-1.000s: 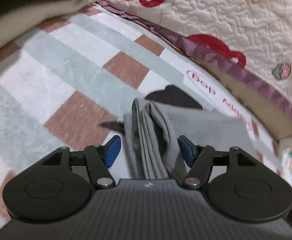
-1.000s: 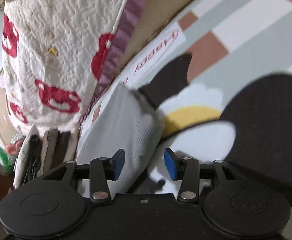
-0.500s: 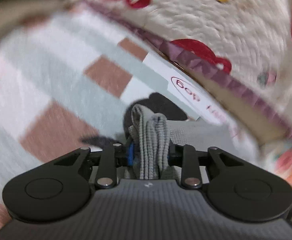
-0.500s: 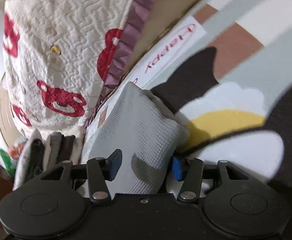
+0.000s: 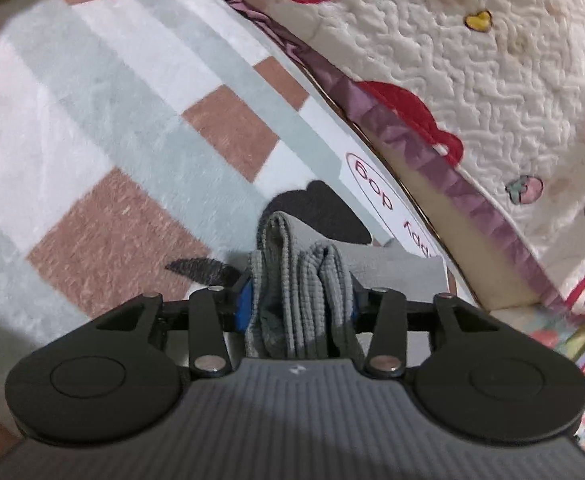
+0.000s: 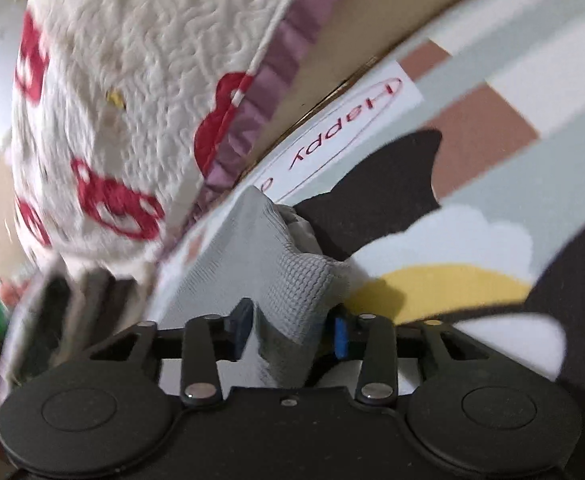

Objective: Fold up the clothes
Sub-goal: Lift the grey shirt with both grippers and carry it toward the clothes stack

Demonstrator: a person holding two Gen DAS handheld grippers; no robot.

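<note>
Both sets of jaws were clamped on the same grey knitted garment (image 5: 298,276). On the left gripper (image 5: 297,308) the blue pads pressed in from either side on a bunched stack of several folded layers, whose edges stood up between the fingers, while the rest of the cloth ran off flat to the right over the rug (image 5: 92,128). On the right gripper (image 6: 290,322) the jaws pinched a folded corner of the garment (image 6: 260,256), and the fabric stretched away to the upper left toward the sofa side.

The garment lay low on a checked rug of pale green, white and brown squares, which also carried a black-and-yellow cartoon shape (image 6: 444,280) and a white label with red lettering (image 6: 344,128). Just beyond the cloth rose a cream quilted cover (image 5: 472,60) with red bear prints and a purple ruffled trim (image 5: 412,140). A blurred stack of folded clothes (image 6: 64,312) showed at the lower left of the right wrist view.
</note>
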